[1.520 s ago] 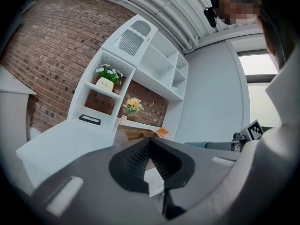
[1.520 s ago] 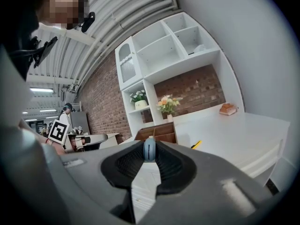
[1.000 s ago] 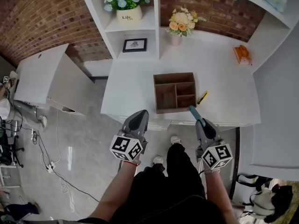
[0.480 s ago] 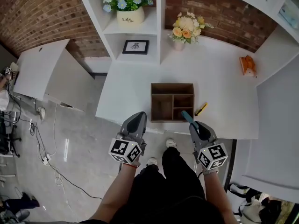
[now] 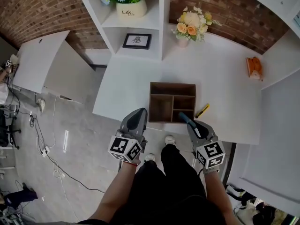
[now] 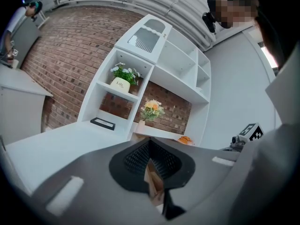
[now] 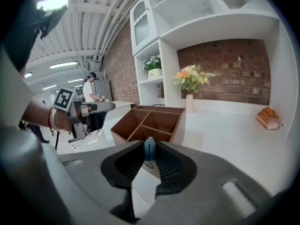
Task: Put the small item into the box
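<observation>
The small blue item (image 5: 183,118) is clamped in the jaws of the right gripper (image 5: 190,124); it sticks out past the tips, at the near right corner of the box (image 5: 151,102); I cannot tell how high above it.

I think it could go wrong if the jaws let go too soon; the gripper hangs at the near edge of the worktop (image 5: 225,102), so the item might drop to the floor; its tip could also bump the box wall.

The item is long and thin; its long way runs along the jaws, pointing far and a little left, into the box.

The left gripper (image 5: 139,116) has its jaws together with nothing in them, just left of the box.
</observation>
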Demonstrator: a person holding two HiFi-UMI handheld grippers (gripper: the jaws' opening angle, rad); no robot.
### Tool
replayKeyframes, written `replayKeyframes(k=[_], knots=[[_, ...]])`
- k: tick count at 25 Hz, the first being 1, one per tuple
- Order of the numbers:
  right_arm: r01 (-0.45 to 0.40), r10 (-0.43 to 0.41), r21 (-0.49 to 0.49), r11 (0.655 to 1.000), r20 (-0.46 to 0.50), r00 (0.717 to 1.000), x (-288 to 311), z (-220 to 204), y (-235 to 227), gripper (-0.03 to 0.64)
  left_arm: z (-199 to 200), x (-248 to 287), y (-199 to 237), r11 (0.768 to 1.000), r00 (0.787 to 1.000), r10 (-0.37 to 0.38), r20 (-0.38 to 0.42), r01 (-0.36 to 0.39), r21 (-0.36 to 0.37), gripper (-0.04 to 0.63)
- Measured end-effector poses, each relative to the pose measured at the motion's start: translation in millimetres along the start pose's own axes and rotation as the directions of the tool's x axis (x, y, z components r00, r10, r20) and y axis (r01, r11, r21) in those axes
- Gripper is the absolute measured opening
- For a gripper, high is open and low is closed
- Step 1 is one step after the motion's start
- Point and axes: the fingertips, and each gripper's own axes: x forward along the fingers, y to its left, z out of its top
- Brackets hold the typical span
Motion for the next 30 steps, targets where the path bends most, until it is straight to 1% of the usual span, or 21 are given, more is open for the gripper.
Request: replayKeyframes(k=[6, 10, 13, 25, 30], knots=[[-0.011, 0.004, -0.11, 0.994, -0.064, 0.998, 9.1, 0.9, -0.1, 0.071, -2.4, 6.5, -0.6, 1.0, 1.0, 0.008, -0.004, -0.008, -0.008, 0.003], [-0.022, 0.009, -0.138, 0.99, -0.091, 0.996, 15.5, 0.4, 1.6, 0.072, -2.9, 7.1, 0.9, 1.0, 1.0, 0.013, -0.008, -0.013, -0.006, 0.003], [-0.01, -0.007, -0.155, 0.988, -0.112, 0.994, 17.9, -1.7, -0.4, 0.072, -3.7, 5.5, 3.6, 1.0, 1.0, 0.02, -0.011, -0.02, -0.009, 0.003], [0.021, -0.035, -0.147, 0.989, -0.088, 0.995, 20.2, 4.1, -11.2, 0.072, -3.1, 5.3, 9.5, 1.0, 1.0, 0.024, -0.012, -0.024, -0.015, 0.003], [0.029, -0.04, -0.142, 0.989, -0.078, 0.996, 17.5, 5.1, -11.4, 0.087, -5.2, 4.6, 8.1, 1.0, 1.0, 0.018, -0.017, -0.019, -0.016, 0.003]])
